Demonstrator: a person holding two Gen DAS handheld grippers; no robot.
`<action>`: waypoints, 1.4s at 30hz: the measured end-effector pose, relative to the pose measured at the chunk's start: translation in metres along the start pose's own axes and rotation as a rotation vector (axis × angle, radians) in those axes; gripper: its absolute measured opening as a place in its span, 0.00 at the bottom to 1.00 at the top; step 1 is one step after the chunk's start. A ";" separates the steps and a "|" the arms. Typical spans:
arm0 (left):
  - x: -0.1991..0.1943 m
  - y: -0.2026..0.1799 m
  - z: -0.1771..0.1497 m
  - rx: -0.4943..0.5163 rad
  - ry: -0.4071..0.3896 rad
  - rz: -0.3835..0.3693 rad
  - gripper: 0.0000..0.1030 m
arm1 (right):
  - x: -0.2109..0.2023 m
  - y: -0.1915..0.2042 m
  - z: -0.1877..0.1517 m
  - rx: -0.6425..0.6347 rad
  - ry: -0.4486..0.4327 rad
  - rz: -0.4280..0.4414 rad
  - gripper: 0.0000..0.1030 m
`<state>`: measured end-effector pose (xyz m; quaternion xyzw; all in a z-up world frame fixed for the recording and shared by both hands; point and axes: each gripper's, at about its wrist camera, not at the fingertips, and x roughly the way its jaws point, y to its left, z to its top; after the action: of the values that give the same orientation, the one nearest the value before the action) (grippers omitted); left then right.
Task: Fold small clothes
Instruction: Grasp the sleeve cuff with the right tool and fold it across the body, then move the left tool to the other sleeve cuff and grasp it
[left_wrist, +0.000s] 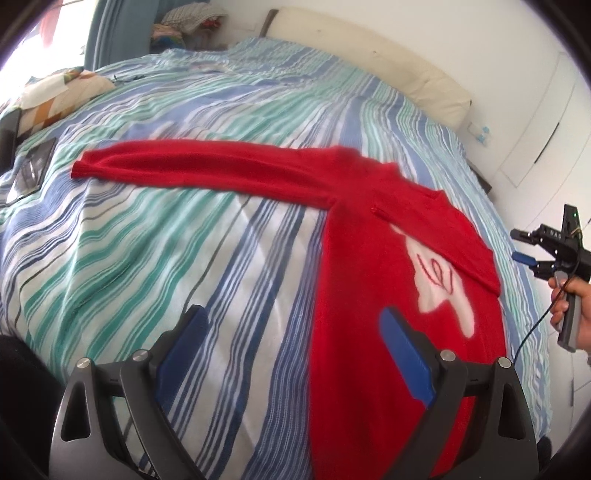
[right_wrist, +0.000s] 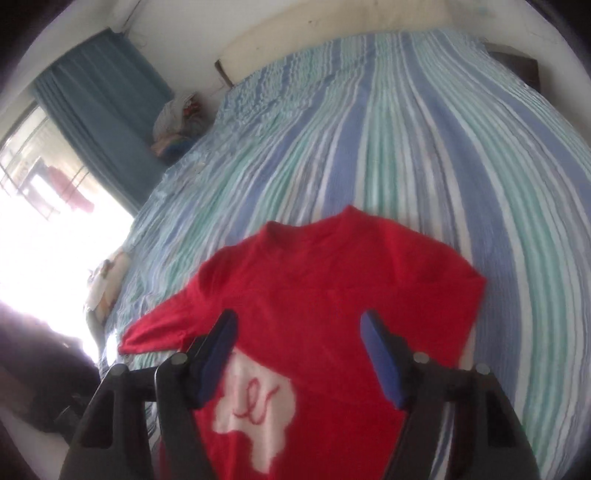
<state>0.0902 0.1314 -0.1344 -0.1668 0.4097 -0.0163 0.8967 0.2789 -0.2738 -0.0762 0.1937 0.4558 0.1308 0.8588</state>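
A small red long-sleeved sweater (left_wrist: 369, 266) with a white patch lies flat on the striped bed. Its left sleeve (left_wrist: 192, 170) stretches out to the left; the right sleeve is folded across the chest. My left gripper (left_wrist: 291, 325) is open and empty, hovering above the sweater's left edge. My right gripper (right_wrist: 299, 332) is open and empty above the sweater (right_wrist: 332, 288), over its chest. It also shows in the left wrist view (left_wrist: 524, 247) at the far right, held by a hand.
The bed (left_wrist: 184, 277) has a blue, green and white striped cover. A patterned pillow (left_wrist: 55, 96) and a dark flat object (left_wrist: 33, 166) lie at the left edge. A cream headboard (left_wrist: 388, 62), curtain (right_wrist: 103, 103) and clothes pile (right_wrist: 177, 122) stand beyond.
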 end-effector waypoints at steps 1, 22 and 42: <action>0.001 -0.002 -0.001 0.009 0.002 0.003 0.92 | -0.002 -0.024 -0.007 0.047 0.008 -0.054 0.62; 0.010 0.012 -0.003 -0.004 0.068 0.085 0.92 | -0.039 -0.064 -0.132 -0.061 -0.033 -0.343 0.65; 0.061 0.239 0.111 -0.801 0.046 0.103 0.90 | -0.082 -0.065 -0.259 -0.034 -0.143 -0.407 0.78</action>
<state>0.1867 0.3787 -0.1862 -0.4817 0.4115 0.1859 0.7510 0.0210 -0.3091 -0.1778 0.0921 0.4212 -0.0515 0.9008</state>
